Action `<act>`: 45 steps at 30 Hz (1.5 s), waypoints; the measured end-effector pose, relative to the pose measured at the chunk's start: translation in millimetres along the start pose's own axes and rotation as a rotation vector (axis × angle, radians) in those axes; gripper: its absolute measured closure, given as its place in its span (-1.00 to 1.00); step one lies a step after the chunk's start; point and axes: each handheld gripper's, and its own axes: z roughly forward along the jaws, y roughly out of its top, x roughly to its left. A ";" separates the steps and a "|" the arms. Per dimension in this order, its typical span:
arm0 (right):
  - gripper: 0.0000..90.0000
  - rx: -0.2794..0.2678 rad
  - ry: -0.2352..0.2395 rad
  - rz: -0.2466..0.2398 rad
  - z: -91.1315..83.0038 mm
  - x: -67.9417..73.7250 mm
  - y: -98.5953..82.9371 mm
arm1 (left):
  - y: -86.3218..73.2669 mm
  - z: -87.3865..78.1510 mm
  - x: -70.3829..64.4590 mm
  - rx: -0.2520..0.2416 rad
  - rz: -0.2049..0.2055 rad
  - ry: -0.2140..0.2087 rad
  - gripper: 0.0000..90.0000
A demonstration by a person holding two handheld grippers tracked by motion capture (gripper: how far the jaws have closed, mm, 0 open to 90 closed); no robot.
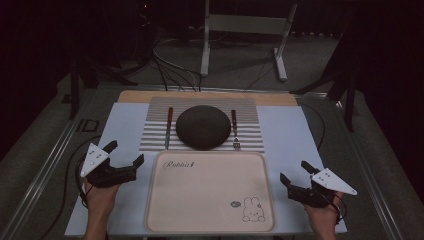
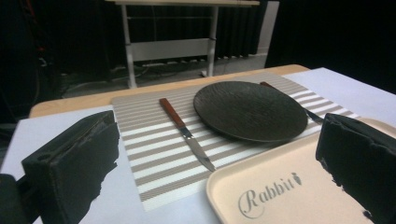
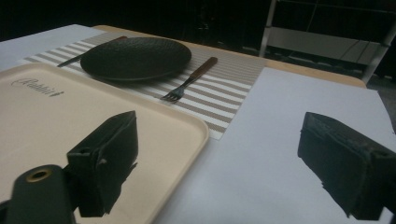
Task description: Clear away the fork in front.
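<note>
A dark round plate (image 1: 203, 127) (image 2: 250, 110) (image 3: 136, 58) lies on a striped placemat (image 1: 155, 136) at the far middle of the table. A knife (image 1: 168, 127) (image 2: 187, 133) with a reddish handle lies left of it, a fork (image 1: 234, 129) (image 3: 188, 81) right of it. In front of the mat sits a cream tray (image 1: 210, 192) (image 2: 280, 196) (image 3: 56, 116) with "Rabbit" lettering and a rabbit drawing. My left gripper (image 1: 126, 153) (image 2: 219, 158) is open left of the tray. My right gripper (image 1: 295, 172) (image 3: 219, 154) is open to the tray's right. Both hold nothing.
A pale sheet (image 1: 290, 140) covers the table under the mat and tray, with a wooden edge (image 1: 145, 95) at the back. Beyond the table stand a white desk frame (image 1: 245, 30) and cables (image 1: 170, 70) on the floor.
</note>
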 end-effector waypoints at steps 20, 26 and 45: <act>-0.76 0.033 -0.030 0.002 2.6 7.0 3.3 | -3.9 -1.5 6.1 -0.005 -0.037 0.087 -1.00; -0.76 0.034 -0.026 -0.002 4.4 10.4 4.7 | -5.8 0.6 5.7 0.008 -0.038 0.096 -1.00; -0.76 0.045 -0.029 0.023 18.1 12.5 27.8 | -8.9 3.0 3.9 0.016 -0.033 0.116 -1.00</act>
